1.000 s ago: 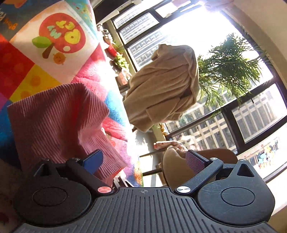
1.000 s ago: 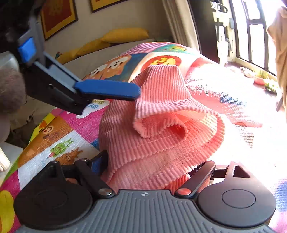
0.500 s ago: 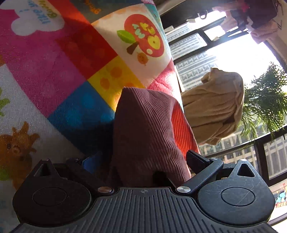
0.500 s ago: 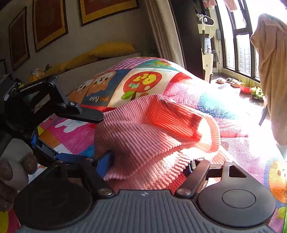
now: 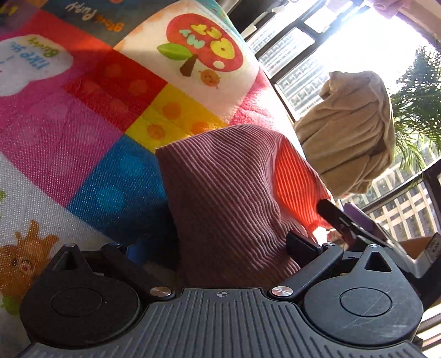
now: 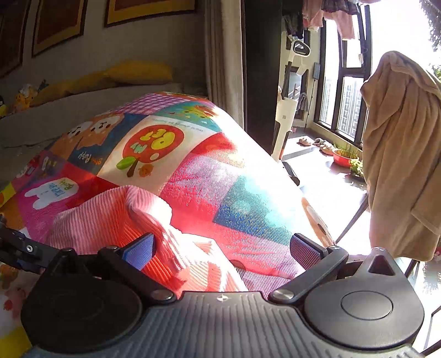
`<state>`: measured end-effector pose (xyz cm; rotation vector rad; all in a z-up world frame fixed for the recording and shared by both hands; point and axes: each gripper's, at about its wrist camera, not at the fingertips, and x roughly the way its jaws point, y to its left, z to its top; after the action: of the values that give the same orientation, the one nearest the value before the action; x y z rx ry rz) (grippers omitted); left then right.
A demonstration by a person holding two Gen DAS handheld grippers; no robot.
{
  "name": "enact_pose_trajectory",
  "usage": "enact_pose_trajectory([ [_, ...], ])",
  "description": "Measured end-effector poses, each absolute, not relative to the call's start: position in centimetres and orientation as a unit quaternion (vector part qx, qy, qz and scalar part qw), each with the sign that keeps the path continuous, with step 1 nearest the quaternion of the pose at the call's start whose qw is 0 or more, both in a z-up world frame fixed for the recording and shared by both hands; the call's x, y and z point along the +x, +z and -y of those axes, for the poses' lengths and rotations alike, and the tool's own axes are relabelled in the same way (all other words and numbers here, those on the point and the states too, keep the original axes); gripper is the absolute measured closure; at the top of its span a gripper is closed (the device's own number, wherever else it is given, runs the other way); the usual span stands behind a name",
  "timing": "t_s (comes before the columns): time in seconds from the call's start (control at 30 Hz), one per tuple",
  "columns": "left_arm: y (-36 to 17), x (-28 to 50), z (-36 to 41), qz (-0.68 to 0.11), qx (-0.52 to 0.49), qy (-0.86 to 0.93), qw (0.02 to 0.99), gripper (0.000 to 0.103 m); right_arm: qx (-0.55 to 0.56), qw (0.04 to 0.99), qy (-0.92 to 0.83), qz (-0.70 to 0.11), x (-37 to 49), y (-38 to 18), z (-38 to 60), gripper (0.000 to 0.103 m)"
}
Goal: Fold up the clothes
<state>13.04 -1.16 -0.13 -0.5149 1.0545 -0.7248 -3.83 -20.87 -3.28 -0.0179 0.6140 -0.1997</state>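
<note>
The left tongs (image 5: 217, 242) pinch a raised fold of the pink ribbed garment (image 5: 228, 198), which fills the gap between the fingers and stands up from the patchwork bedspread (image 5: 82, 132). The right tongs (image 6: 220, 247) are spreading, pads clear of the cloth; the garment (image 6: 110, 217) lies bunched on the bedspread (image 6: 242, 209) at 10 o'clock from them, its edge beside the left pad. A beige towel (image 6: 399, 154) hangs at 2 o'clock.

Sunlit room, tall black-framed windows (image 6: 343, 107), beige towel (image 6: 399, 154) draped nearby, framed pictures (image 6: 148, 11) hung on grey wall, yellow pillows (image 6: 137, 73) lay behind.
</note>
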Motion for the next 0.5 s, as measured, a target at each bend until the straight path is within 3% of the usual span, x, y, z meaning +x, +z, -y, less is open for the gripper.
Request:
enact_pose_trajectory([
  [0.23,-1.6,13.7,-0.6,-0.478,-0.301,-0.35,0.748,0.002,-0.001,0.94,-0.049,-0.339,-3.8,-5.3,16.4,0.002],
  [0.5,2.4,14.0,-7.2,-0.418,-0.266,-0.315,0.809,0.002,-0.051,0.938,0.099,-0.328,-4.6,-4.1,8.4,0.003],
])
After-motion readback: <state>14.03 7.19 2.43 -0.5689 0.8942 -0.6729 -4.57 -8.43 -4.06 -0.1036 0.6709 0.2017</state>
